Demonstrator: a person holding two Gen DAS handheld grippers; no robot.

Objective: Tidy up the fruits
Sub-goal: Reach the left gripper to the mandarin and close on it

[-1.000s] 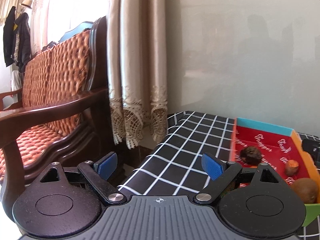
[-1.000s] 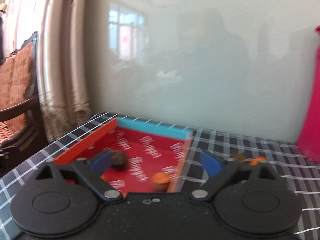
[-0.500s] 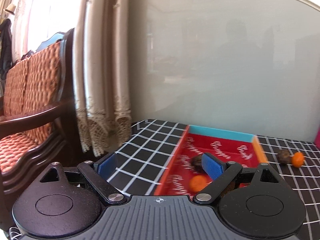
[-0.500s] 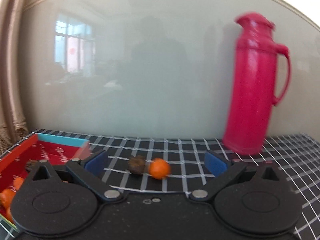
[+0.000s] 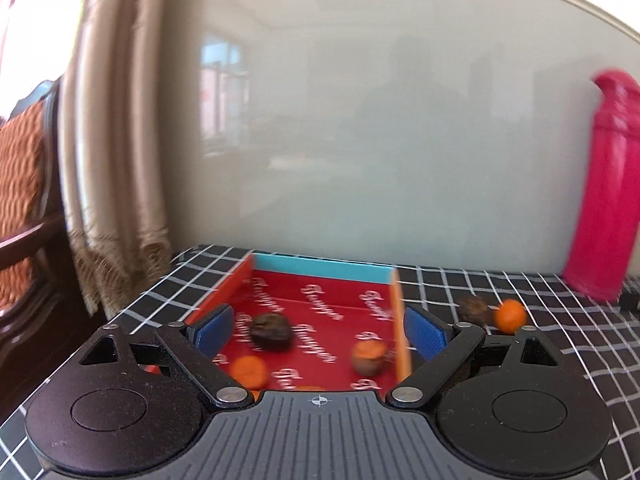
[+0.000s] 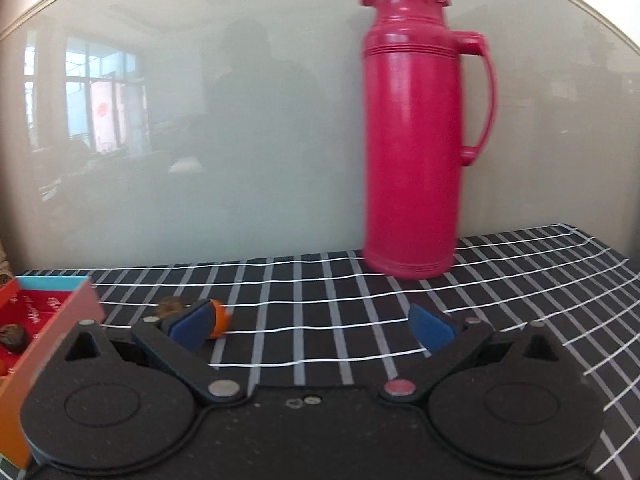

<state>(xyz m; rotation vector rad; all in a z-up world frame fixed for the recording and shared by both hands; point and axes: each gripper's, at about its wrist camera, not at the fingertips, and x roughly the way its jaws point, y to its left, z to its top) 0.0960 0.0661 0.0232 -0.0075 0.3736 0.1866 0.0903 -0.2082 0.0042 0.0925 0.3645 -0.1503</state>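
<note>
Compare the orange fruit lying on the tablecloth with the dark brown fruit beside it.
The orange fruit is bright orange and looks smooth; the dark brown fruit is dull and rough-looking. The orange fruit lies to the right of the dark brown fruit, farther from the red tray. In the right wrist view, a finger pad partly hides the orange fruit, while the dark brown fruit shows above it. Both are small, roundish, outside the tray and ungripped.

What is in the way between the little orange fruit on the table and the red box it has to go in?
The box's orange side wall stands between them, so the orange fruit must be lifted over it. A brown fruit lies beside the orange one, on the red box's side. The right gripper is open and holds nothing.
</note>
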